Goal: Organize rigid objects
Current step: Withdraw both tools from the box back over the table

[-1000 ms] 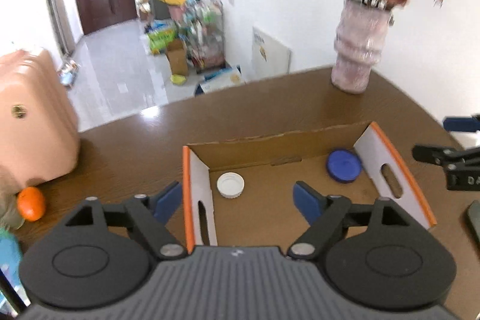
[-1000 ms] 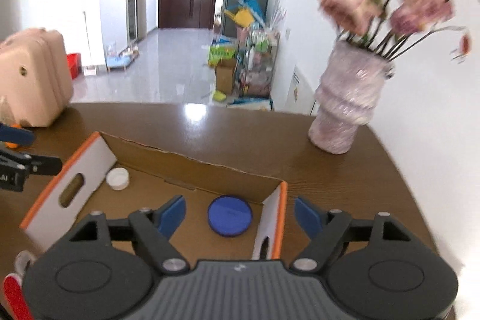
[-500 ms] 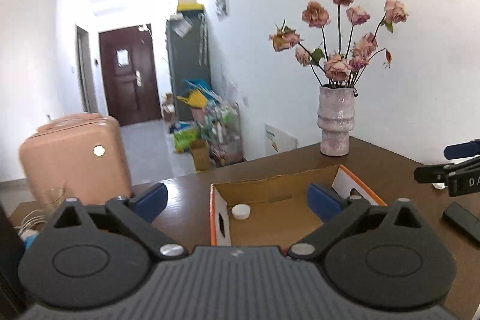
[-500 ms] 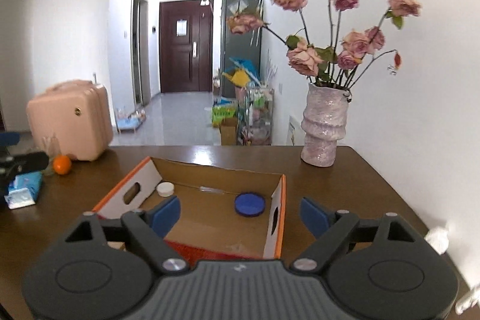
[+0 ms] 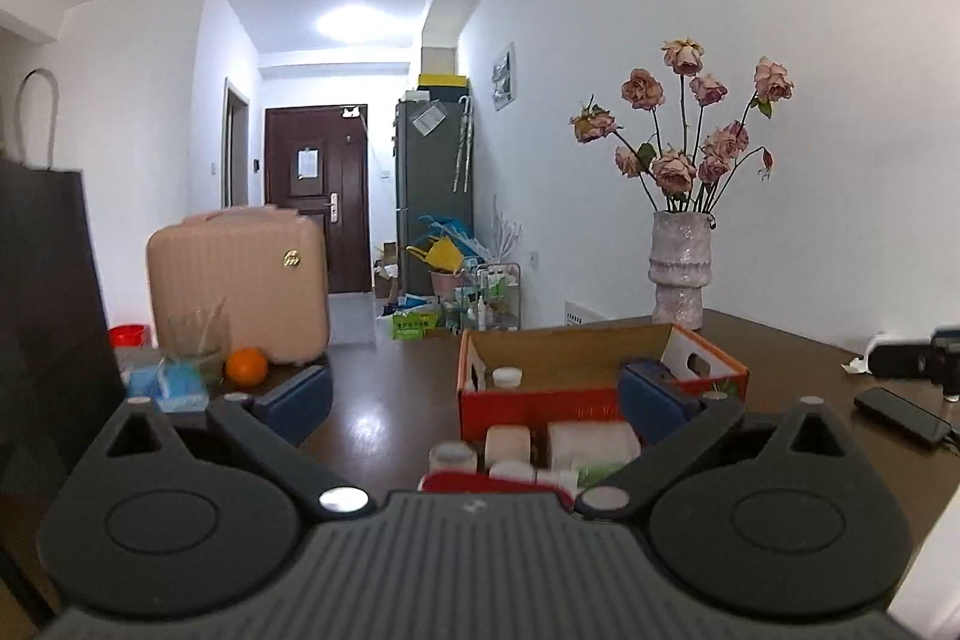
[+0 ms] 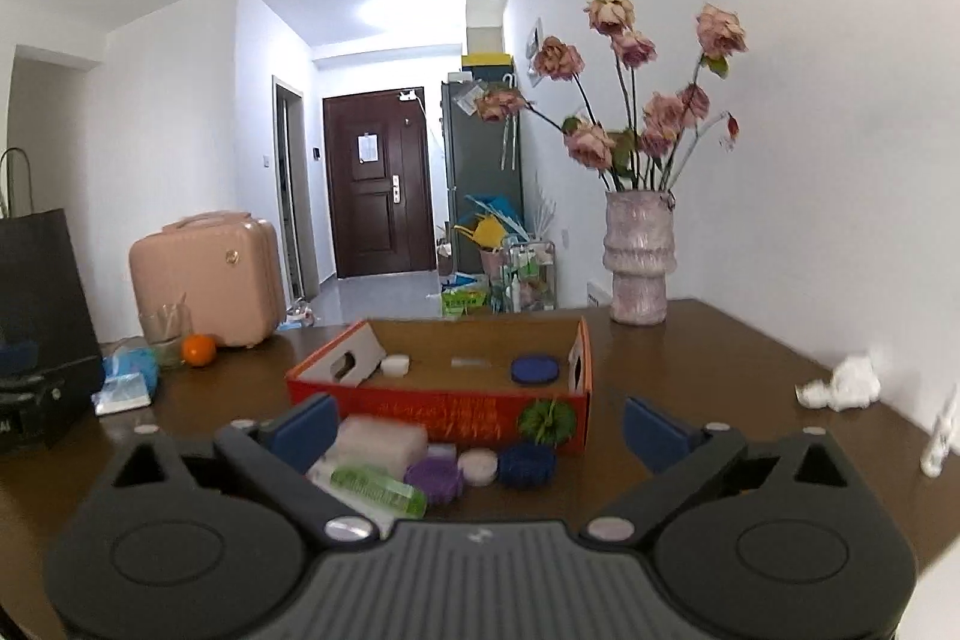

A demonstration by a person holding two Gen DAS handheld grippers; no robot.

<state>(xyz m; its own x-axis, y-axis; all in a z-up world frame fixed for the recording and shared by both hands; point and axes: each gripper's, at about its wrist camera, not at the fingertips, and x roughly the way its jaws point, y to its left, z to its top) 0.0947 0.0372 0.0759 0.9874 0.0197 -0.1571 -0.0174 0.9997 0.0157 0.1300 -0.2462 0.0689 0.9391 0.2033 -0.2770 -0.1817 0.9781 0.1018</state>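
Right gripper (image 6: 480, 427) sits wide open, jaws spread and nothing between them, low over the near part of the counter (image 6: 720, 376). Just ahead of it there's a cluster of small things against the front wall of the cardboard box (image 6: 444, 409): a pale block (image 6: 378, 439), a green-labelled bottle (image 6: 375, 484) lying on its side, a purple cap (image 6: 433, 478), a whitish cap (image 6: 478, 465) and a dark blue cap (image 6: 527, 463). Inside the box, a white lid (image 6: 395, 364) rests near the left flap and a blue lid (image 6: 534, 369) near the right wall.

Left gripper (image 5: 474, 397) is wide open too, holding nothing, and looks at the same box (image 5: 540, 403) from its front side; pale jars (image 5: 507, 445) crowd between its fingers and the box front, blurred. A white lid (image 5: 507, 375) shows inside.

Further out, a vase of dried roses (image 6: 637, 259) stands at the far right corner of the counter. At the far left edge sit an orange (image 6: 199, 349), a pink suitcase (image 6: 207, 274) and a dark paper bag (image 5: 51, 304). A crumpled tissue (image 6: 843, 382) lies at the right edge.
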